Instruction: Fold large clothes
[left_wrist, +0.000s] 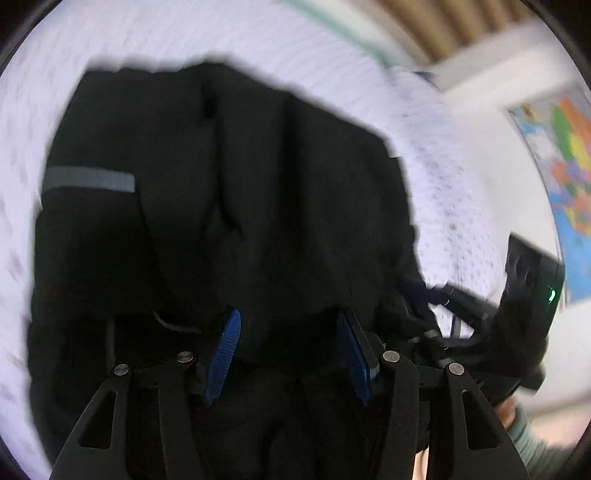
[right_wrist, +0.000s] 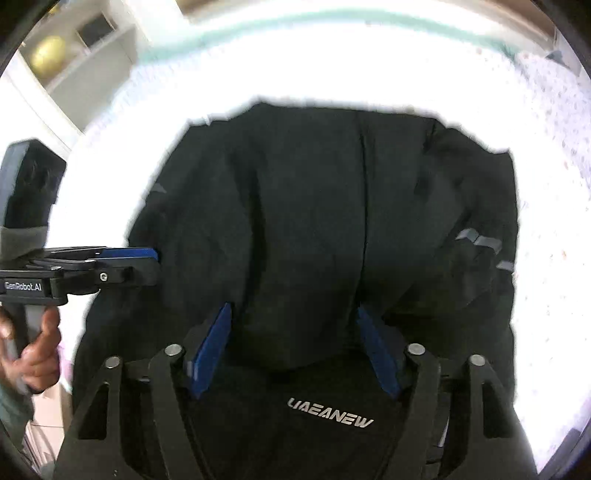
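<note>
My left gripper sits at the bottom centre of its own view, its blue pads spread wide apart with nothing pinched between them; black cloth lies under and ahead of the gap. My right gripper is likewise spread at the bottom centre of its view, blue pads apart, hovering over the same cloth and holding nothing.

The black jacket fills the middle of both views, lying bunched on a pale dotted bedsheet. In the left view a grey reflective stripe crosses the garment at centre left. In the right view white lettering shows near the bottom centre, and grey stripes mark the sleeve at centre right.

At the left edge of the right view my other gripper reaches in toward the jacket's edge. A coloured map hangs at the right of the left view.
</note>
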